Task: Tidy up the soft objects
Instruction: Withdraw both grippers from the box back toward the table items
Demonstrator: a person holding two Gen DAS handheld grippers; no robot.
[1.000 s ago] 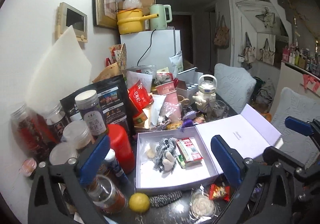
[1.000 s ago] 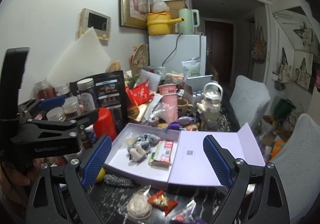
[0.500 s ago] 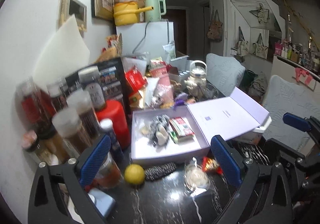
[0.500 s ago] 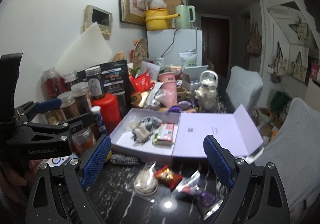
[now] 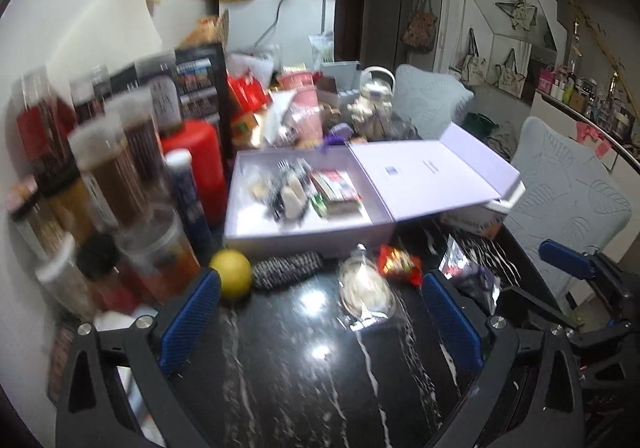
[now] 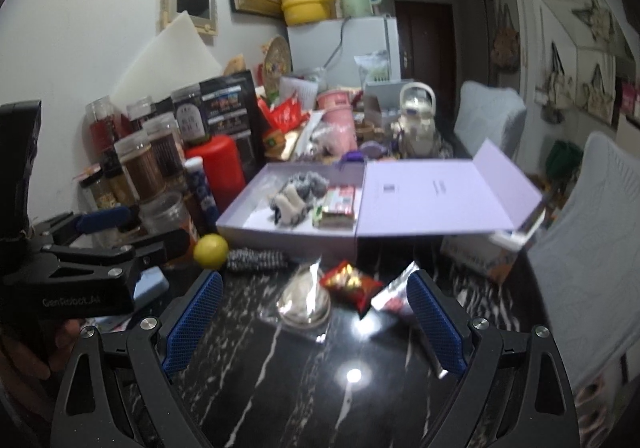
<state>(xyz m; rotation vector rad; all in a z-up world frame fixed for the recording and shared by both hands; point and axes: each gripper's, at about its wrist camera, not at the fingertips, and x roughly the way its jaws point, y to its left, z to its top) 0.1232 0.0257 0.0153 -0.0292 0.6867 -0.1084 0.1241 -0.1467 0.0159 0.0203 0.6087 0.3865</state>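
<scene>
Both claws, left claw (image 5: 320,318) and right claw (image 6: 314,322), gape released above the black marble tabletop (image 6: 304,400); a striped, probably knitted, roll (image 6: 258,259) lies before the open lilac box (image 6: 288,236).

the jars (image 5: 100,184) at left are motion-blurred, their labels unreadable; the box (image 5: 248,226) contents smear together.

The lettering "GenRobot.AI" is printed in grey on the black body of the left gripper (image 6: 100,218), seen at the left edge of the right wrist view. Small dark print is carried on the open lilac lid of the box (image 6: 436,188), and rows of print on the black pouch (image 6: 232,104) and on the jar label (image 6: 191,124), but none of it can be read.
</scene>
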